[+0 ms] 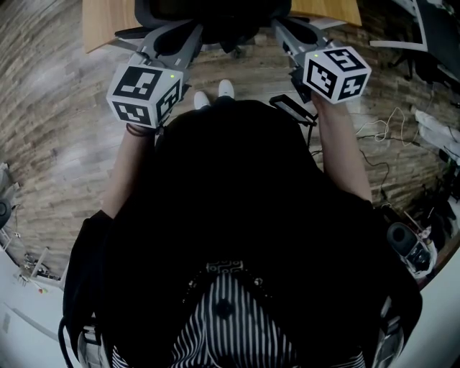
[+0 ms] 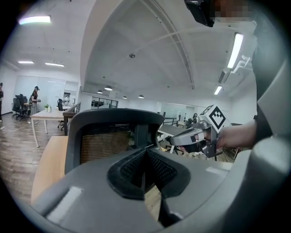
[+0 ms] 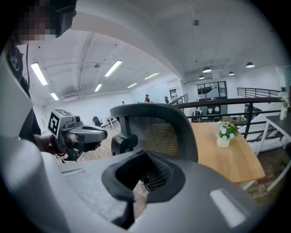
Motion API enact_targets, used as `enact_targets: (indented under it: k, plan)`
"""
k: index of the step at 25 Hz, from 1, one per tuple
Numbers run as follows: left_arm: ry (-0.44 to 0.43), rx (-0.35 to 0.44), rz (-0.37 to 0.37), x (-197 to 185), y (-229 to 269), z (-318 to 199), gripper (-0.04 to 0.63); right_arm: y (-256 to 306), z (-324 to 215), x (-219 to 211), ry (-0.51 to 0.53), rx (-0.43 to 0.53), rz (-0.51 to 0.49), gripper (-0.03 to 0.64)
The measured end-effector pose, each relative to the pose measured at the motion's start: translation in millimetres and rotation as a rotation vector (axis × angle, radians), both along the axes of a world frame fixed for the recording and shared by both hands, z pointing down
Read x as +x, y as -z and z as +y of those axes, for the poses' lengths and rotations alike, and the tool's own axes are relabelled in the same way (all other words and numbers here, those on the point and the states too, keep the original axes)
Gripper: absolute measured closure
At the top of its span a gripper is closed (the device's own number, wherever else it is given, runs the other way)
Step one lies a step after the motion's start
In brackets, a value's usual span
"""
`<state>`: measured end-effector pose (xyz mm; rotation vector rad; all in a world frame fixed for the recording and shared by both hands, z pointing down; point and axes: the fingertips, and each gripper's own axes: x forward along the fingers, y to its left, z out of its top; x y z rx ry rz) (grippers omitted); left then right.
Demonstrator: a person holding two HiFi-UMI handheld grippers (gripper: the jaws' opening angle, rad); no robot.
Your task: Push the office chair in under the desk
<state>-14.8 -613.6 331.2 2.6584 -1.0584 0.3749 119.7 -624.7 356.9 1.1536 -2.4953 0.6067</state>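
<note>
- The counter [image 1: 108, 25] lies straight ahead of me, its near edge running across the top of the head view.
- The chair [image 1: 215, 13] stands at the middle of that edge. Its backrest is level with the edge and wood shows on both sides of it. Its seat is hidden from me, so I judge it is already tucked under. How deep it sits I cannot tell.
- My left gripper [image 2: 146, 151] is clenched on nothing, its tip up against the left side of the backrest. I cannot make out whether it touches.
- My right gripper [image 3: 146, 154] is likewise clenched and empty, at the backrest's right side, with the same doubt about contact.
- A small flower pot [image 3: 223, 136] stands on the counter well beyond the chair, clear of any push.
- I judge the task is done or nearly so. At most a last short nudge is left, then drawing both grippers back.
</note>
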Motion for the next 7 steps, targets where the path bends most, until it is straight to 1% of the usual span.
enact_targets:
  k: [7]
  plan:
    - [-0.002, 0.002, 0.001, -3.5, 1.0, -1.8, 0.591, -0.8, 2.0, -4.8, 0.011, -0.005, 0.005, 0.617]
